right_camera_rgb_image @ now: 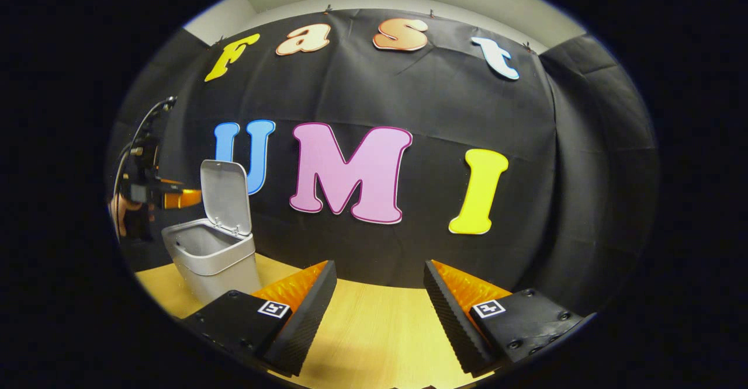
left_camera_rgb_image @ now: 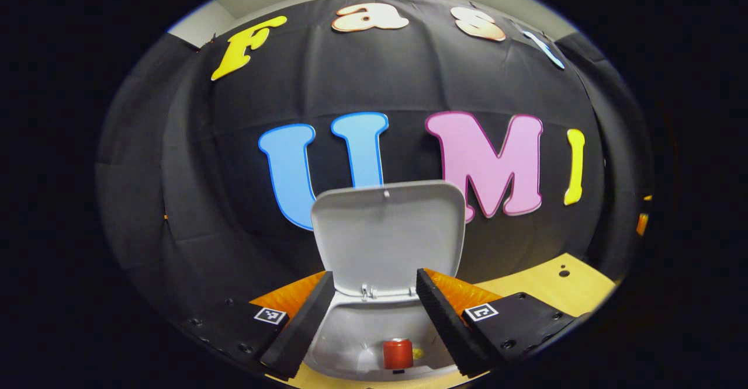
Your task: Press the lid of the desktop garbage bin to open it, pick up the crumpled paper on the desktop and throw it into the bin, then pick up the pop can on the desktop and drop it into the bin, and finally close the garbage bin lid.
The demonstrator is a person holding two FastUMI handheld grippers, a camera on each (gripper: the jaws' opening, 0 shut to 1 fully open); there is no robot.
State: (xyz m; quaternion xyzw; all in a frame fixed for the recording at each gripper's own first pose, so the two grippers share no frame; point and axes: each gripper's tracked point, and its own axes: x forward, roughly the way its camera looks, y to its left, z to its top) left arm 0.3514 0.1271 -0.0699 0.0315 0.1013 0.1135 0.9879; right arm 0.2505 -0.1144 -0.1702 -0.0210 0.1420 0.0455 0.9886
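Now the pop can [left_camera_rgb_image: 398, 353] lies inside the garbage bin [left_camera_rgb_image: 350, 342]; both grippers gape empty, so the upright lid [left_camera_rgb_image: 388, 234] needs pushing down.

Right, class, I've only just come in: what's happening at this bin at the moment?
A person is clearing a desktop with a claw in each hand. The bin stands with its lid up, and the pop can lies inside it beside something small and yellow. The left claw hangs open right over the bin's mouth, holding nothing. The right claw waits open and empty over the wooden table, off to the side. Closing the lid is not yet done.
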